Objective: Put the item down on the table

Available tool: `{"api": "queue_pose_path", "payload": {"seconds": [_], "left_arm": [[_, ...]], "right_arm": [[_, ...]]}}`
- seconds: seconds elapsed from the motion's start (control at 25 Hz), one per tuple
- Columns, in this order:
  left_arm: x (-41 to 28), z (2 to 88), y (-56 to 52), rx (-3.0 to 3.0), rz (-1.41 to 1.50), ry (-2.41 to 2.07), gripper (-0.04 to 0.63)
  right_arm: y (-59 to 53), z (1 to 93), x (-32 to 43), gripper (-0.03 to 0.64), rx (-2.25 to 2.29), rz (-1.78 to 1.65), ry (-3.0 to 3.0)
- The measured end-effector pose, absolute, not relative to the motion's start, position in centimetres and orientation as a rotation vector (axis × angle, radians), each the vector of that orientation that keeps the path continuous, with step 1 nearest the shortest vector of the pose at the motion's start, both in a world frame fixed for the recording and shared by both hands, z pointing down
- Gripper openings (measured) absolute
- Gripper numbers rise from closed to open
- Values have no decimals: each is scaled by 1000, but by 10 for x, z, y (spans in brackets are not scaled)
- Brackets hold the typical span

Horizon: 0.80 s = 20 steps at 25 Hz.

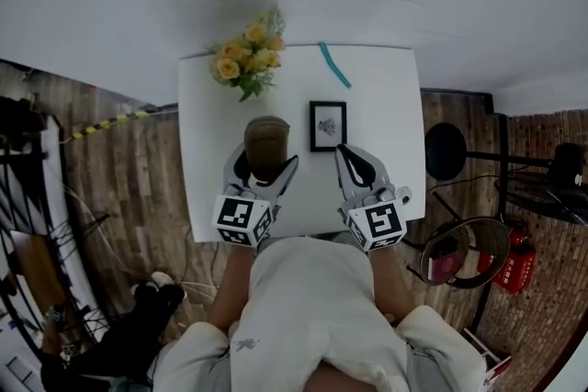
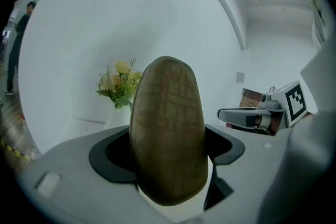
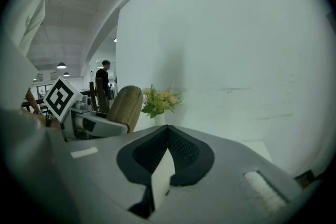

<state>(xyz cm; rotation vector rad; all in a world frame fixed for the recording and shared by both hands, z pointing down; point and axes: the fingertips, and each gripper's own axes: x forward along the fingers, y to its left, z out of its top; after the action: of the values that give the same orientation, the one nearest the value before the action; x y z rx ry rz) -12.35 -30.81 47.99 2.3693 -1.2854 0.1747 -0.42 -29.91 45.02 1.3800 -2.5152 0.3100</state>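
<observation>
The dark pads of the left gripper (image 2: 169, 157) clamp from both sides on the lower part of an olive-brown oblong item (image 2: 167, 107) with a rounded top and a faint woven check. They hold it upright between jaws spread wide to take its girth. The low hold looks chosen to leave the item's base free to meet the surface first. The right gripper (image 3: 167, 136), just beside it, has its jaws drawn together on nothing, apparently idle and clear of the landing spot. In the head view the item hangs over the near half of the white rectangular table (image 1: 207, 151), just left of a small black-framed picture (image 1: 328, 126). Whether its base touches the tabletop cannot be told. A bunch of yellow and orange flowers (image 1: 248, 60) and a thin teal strip (image 1: 334, 65) sit towards the table's far edge, well apart from both grippers. That leaves a bare patch under the item, which appears the likely place for setting it down. With the pads pressed on the item, the release seems yet to come.
</observation>
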Motion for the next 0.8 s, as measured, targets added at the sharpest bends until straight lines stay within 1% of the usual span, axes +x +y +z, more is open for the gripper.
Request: {"api": "queue_pose_path", "payload": {"seconds": [0.32,0.8], "left_arm": [[-119,538,-320,2298,271,-1224,411],[-115,616,-321,2145,455,-1277,413]], "right_arm": [[-307,502,-8,5,1346,391,-2425],[-312,569,1,5,1210,511,-2399]]}}
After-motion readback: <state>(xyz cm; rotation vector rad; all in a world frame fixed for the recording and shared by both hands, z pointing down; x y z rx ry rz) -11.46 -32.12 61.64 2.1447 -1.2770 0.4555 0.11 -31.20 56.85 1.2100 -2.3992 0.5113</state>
